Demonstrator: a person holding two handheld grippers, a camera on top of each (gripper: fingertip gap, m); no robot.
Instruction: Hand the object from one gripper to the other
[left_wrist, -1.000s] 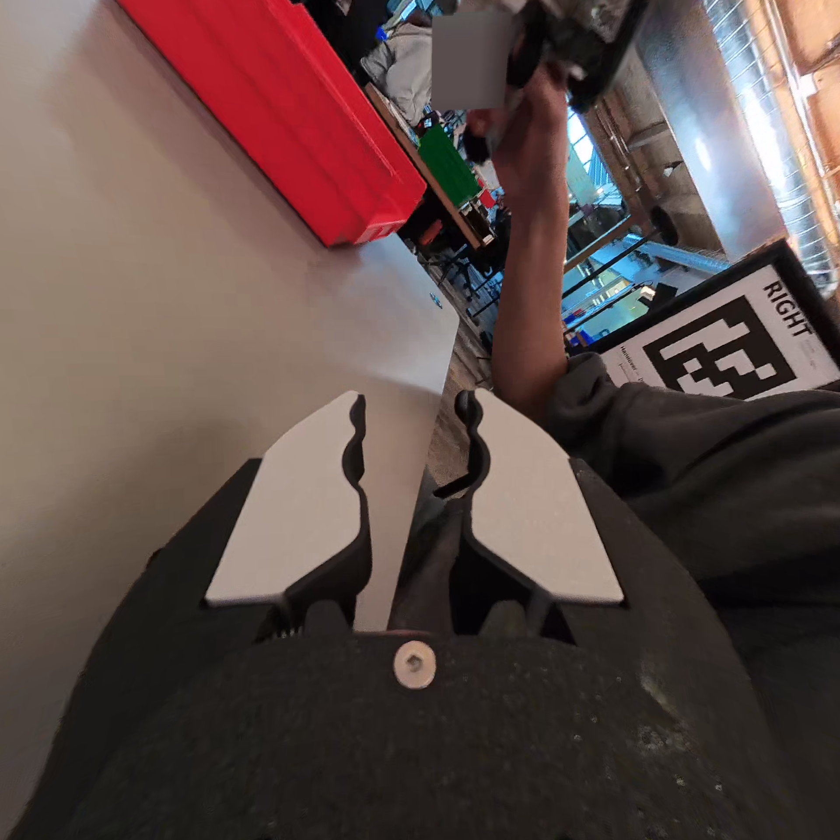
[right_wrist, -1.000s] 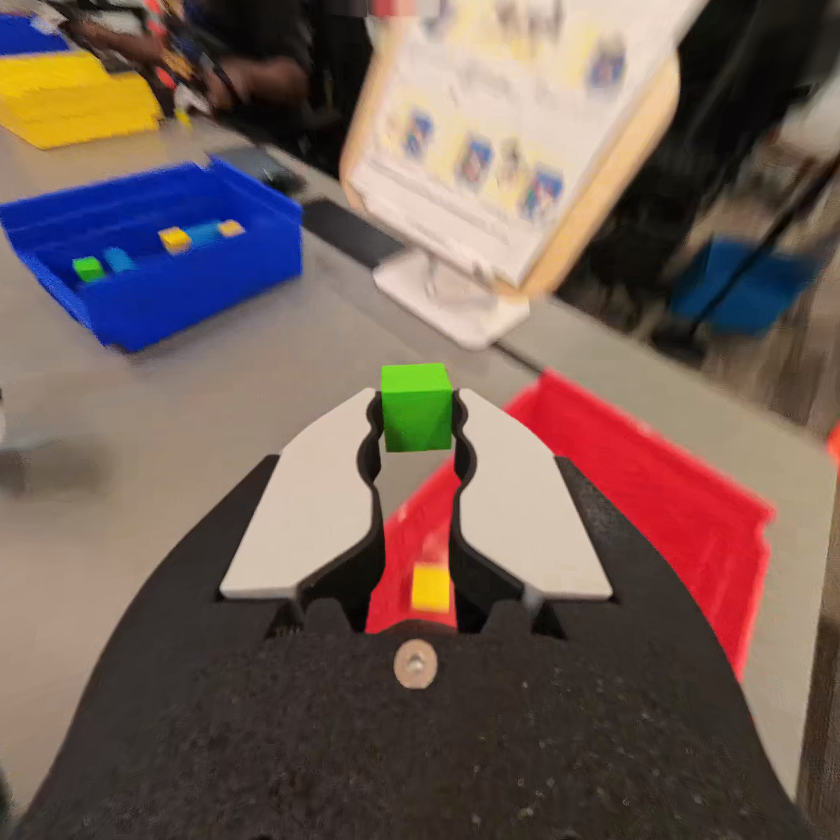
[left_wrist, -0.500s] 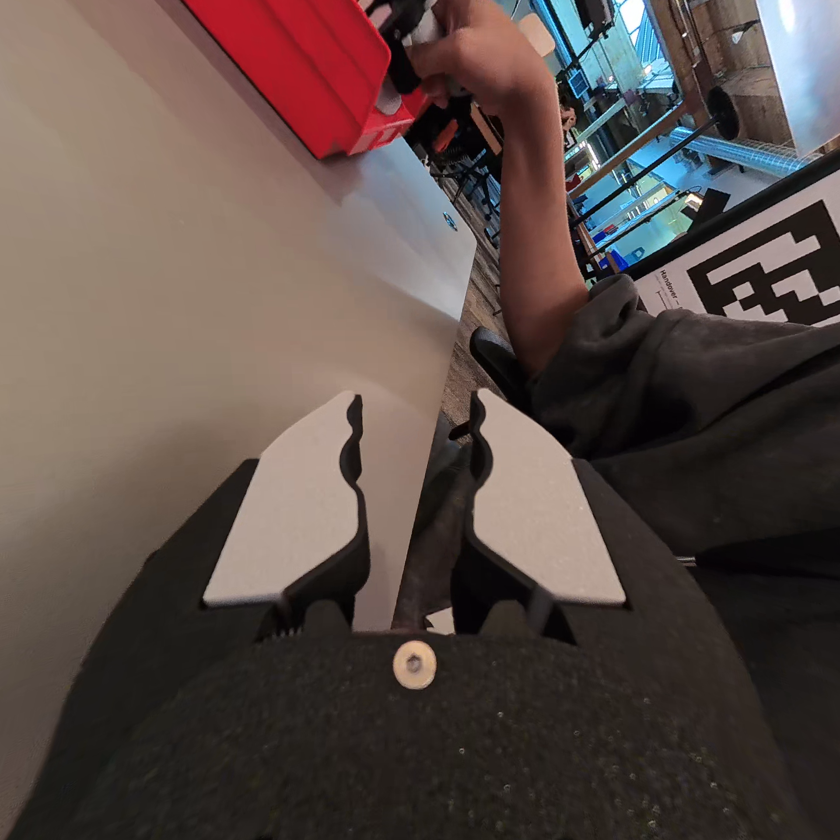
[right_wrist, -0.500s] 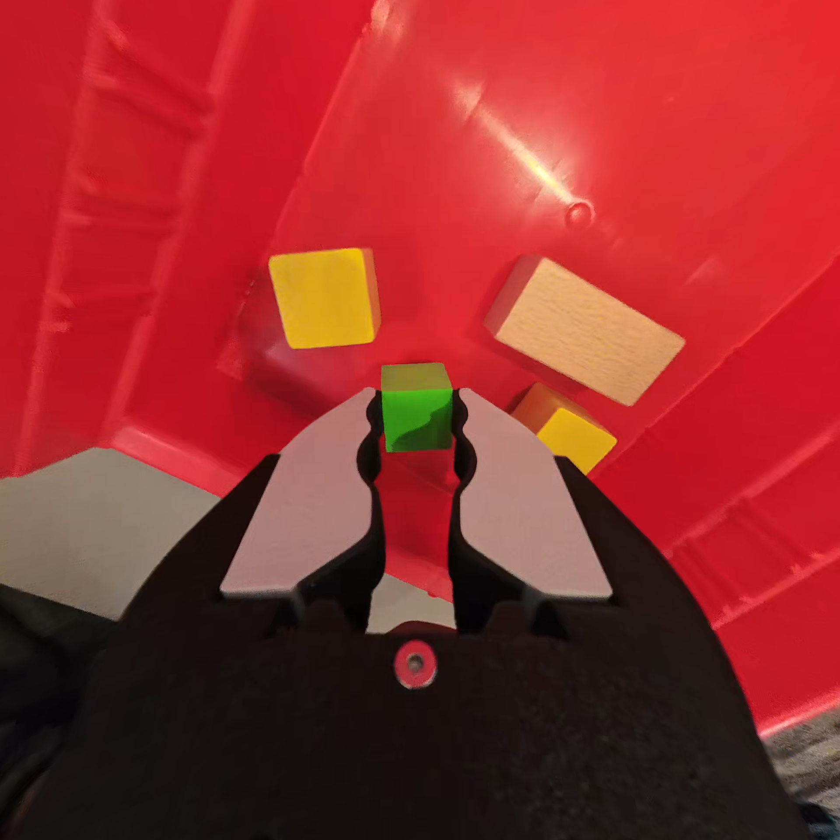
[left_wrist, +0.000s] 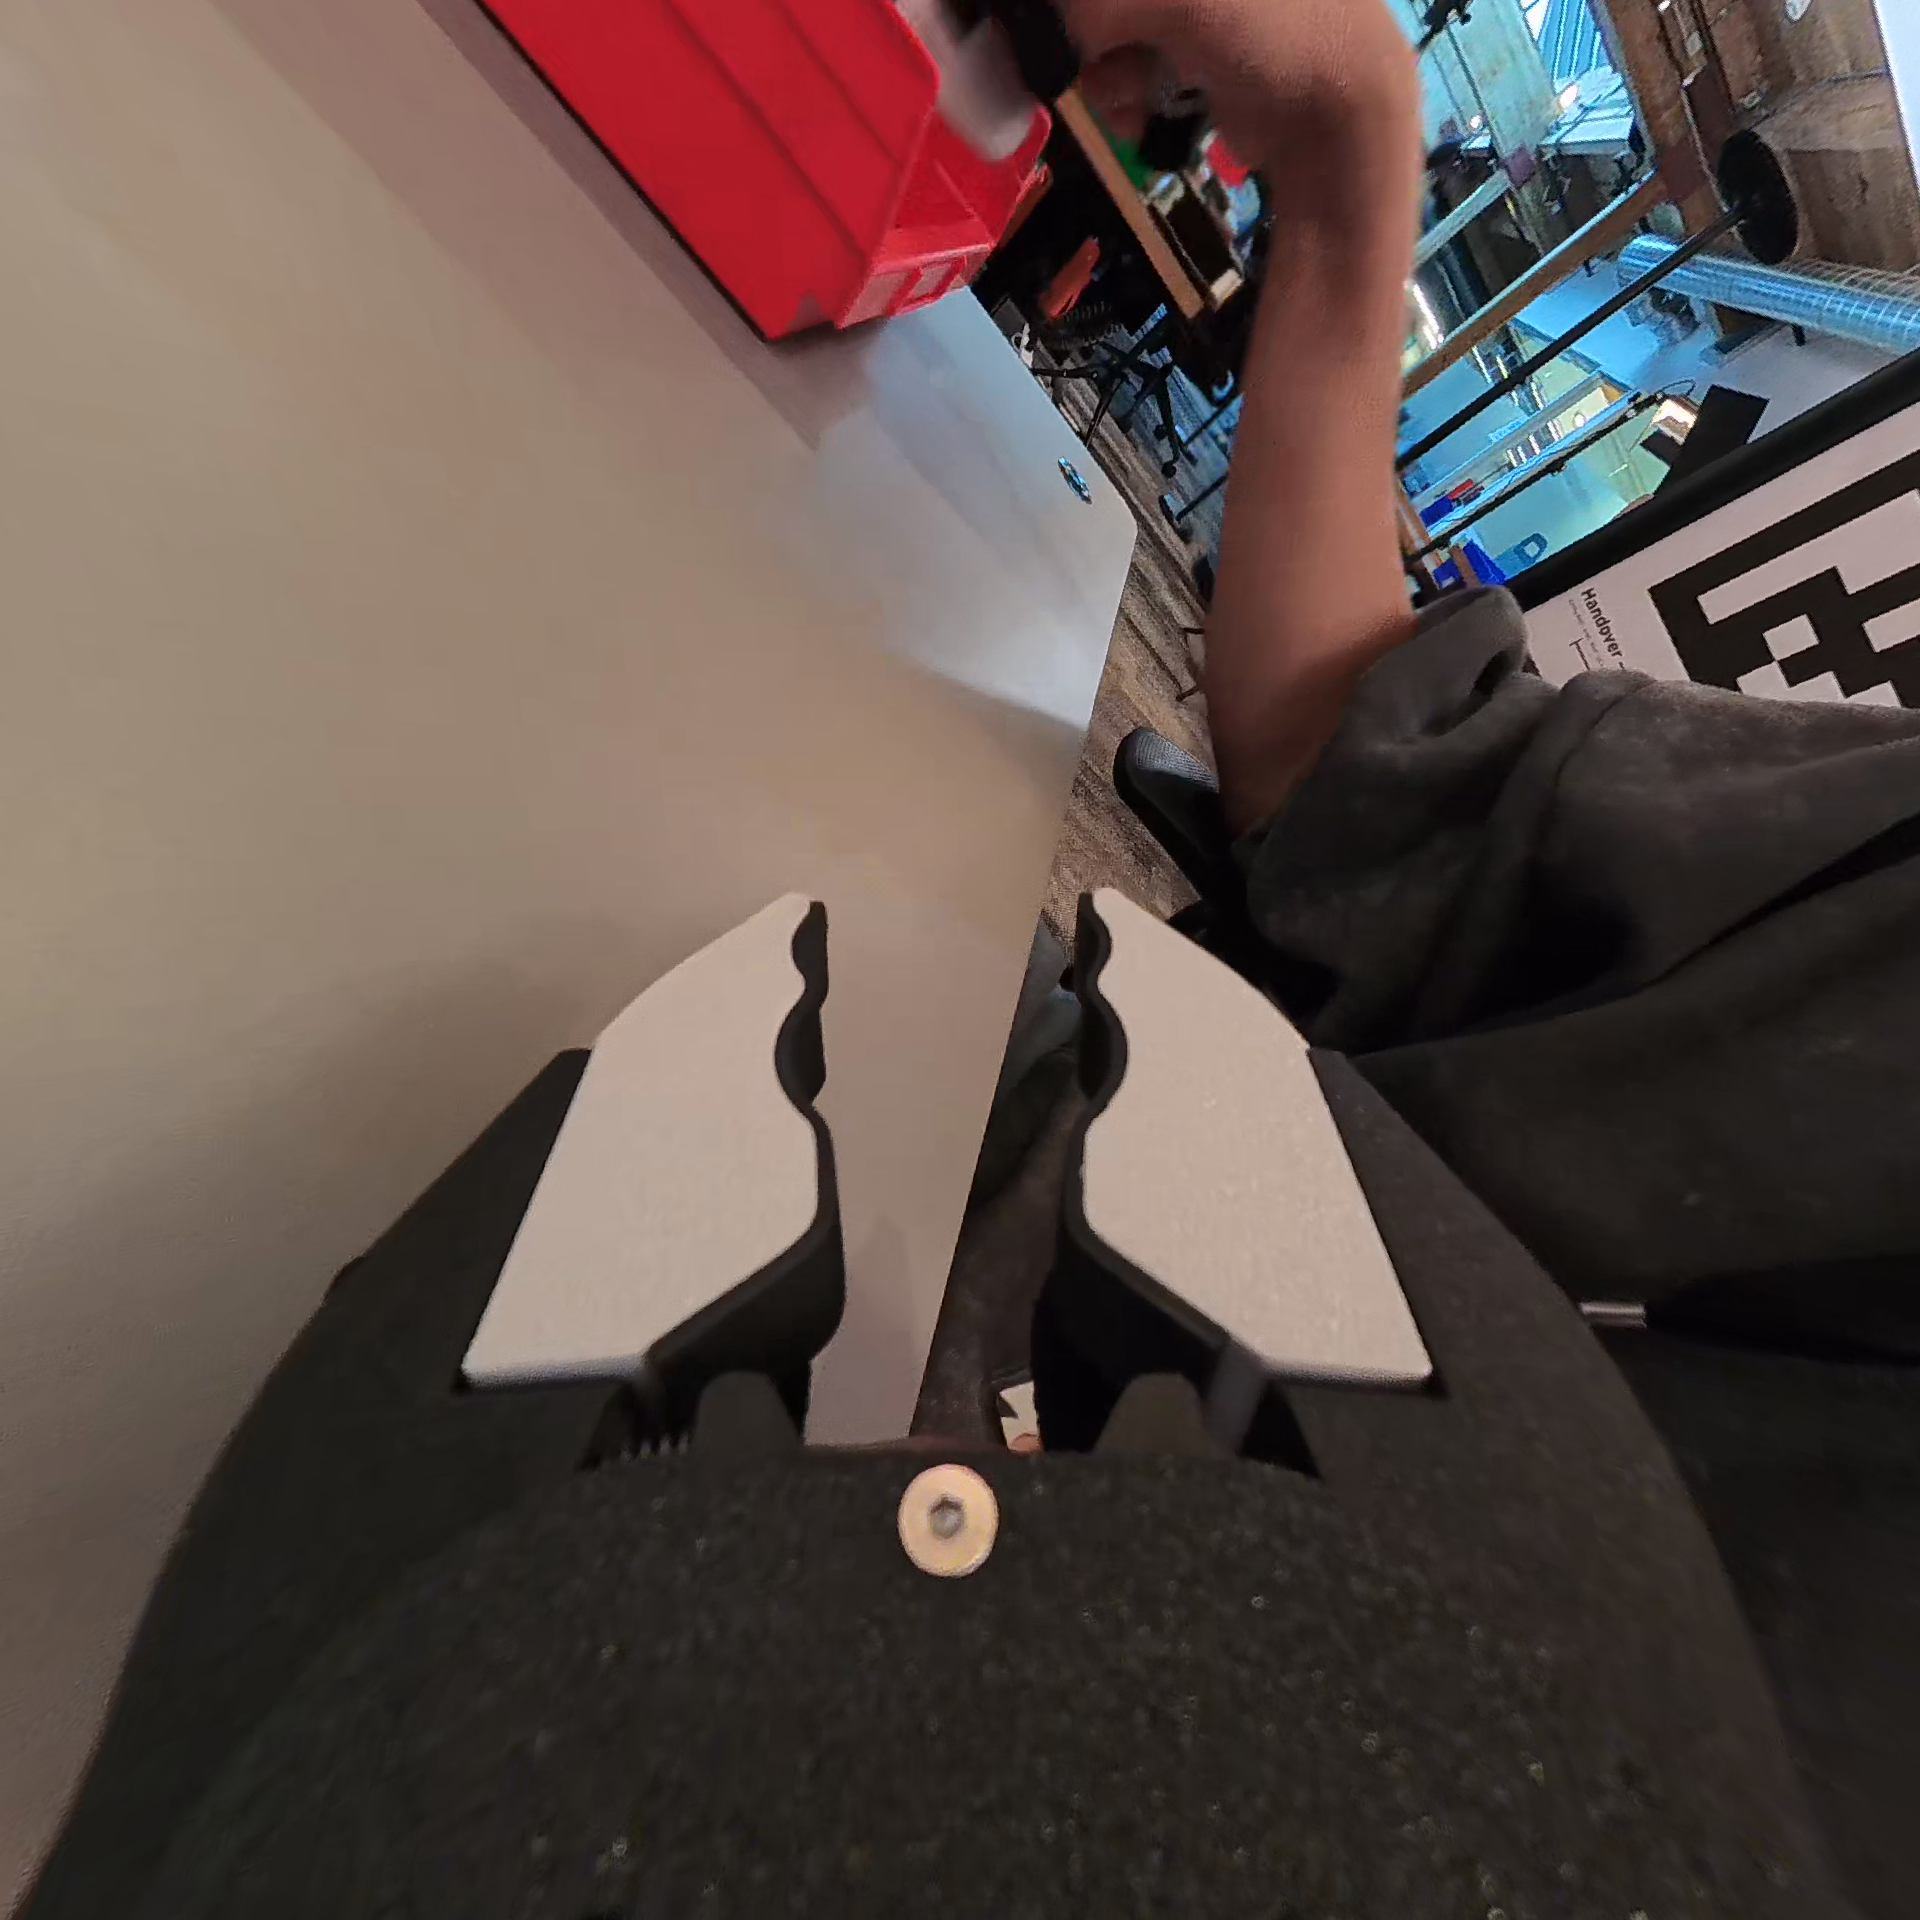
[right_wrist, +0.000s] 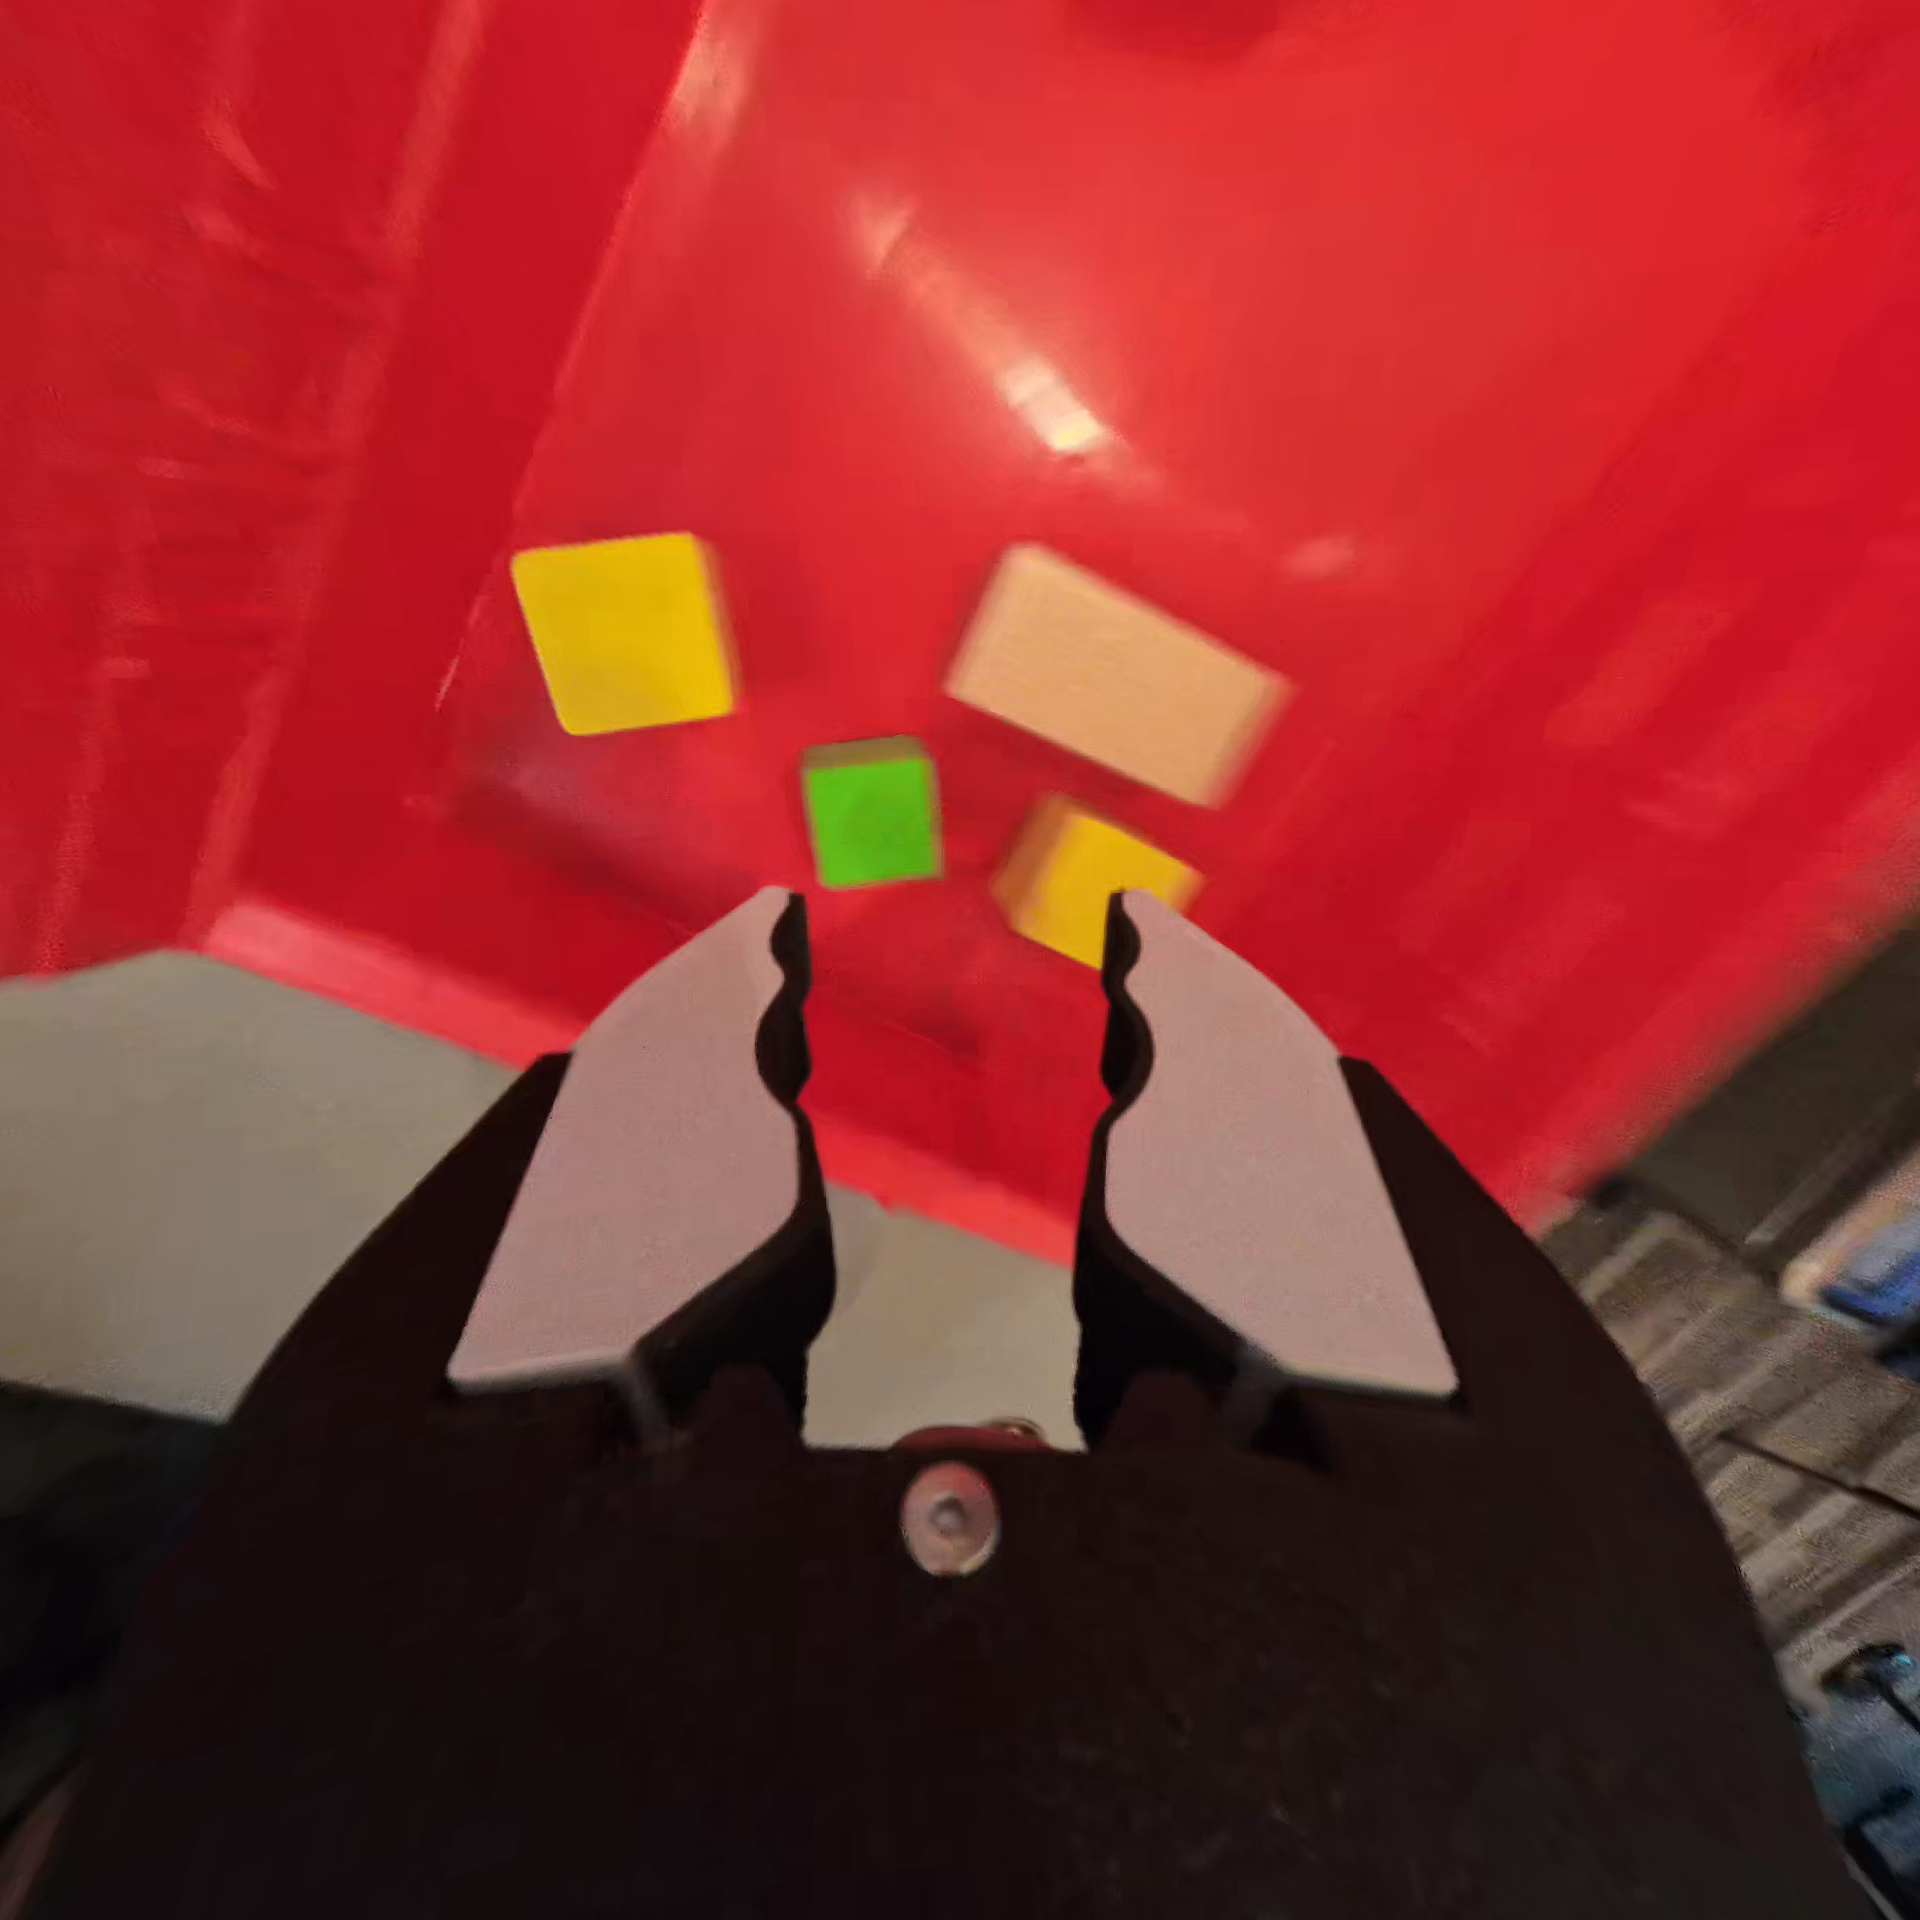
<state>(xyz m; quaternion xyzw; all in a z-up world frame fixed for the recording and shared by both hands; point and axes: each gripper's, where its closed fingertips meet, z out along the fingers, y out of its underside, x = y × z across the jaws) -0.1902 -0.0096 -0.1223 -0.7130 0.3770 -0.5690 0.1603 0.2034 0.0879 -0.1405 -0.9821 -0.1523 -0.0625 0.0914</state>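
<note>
1. Inside the red bin (right_wrist: 1351, 312), the small green cube (right_wrist: 873, 816) lies on the floor of the bin, free of any grip, just past the tips of the right gripper (right_wrist: 954, 920).
2. That right gripper points down into the bin with its jaws spread wide and nothing between them; the picture is somewhat smeared by motion.
3. Around the green cube lie three other blocks: a larger yellow cube (right_wrist: 623, 634) up and to the left, a plain wooden block (right_wrist: 1117, 675) up and to the right, and a second yellow block (right_wrist: 1091, 883) just beside it on the right, partly behind the right finger (right_wrist: 1247, 1143).
4. Meanwhile the left gripper (left_wrist: 948, 914) hangs at the near edge of the grey table (left_wrist: 416, 623), jaws apart and empty, well away from the bin.
5. From the left wrist view, the red bin (left_wrist: 790, 156) sits at the far end of the table, and the person's bare forearm (left_wrist: 1309, 436) reaches up toward it from a dark sleeve (left_wrist: 1558, 883).
6. Behind the sleeve stands a white board with a black square pattern (left_wrist: 1787, 623).
</note>
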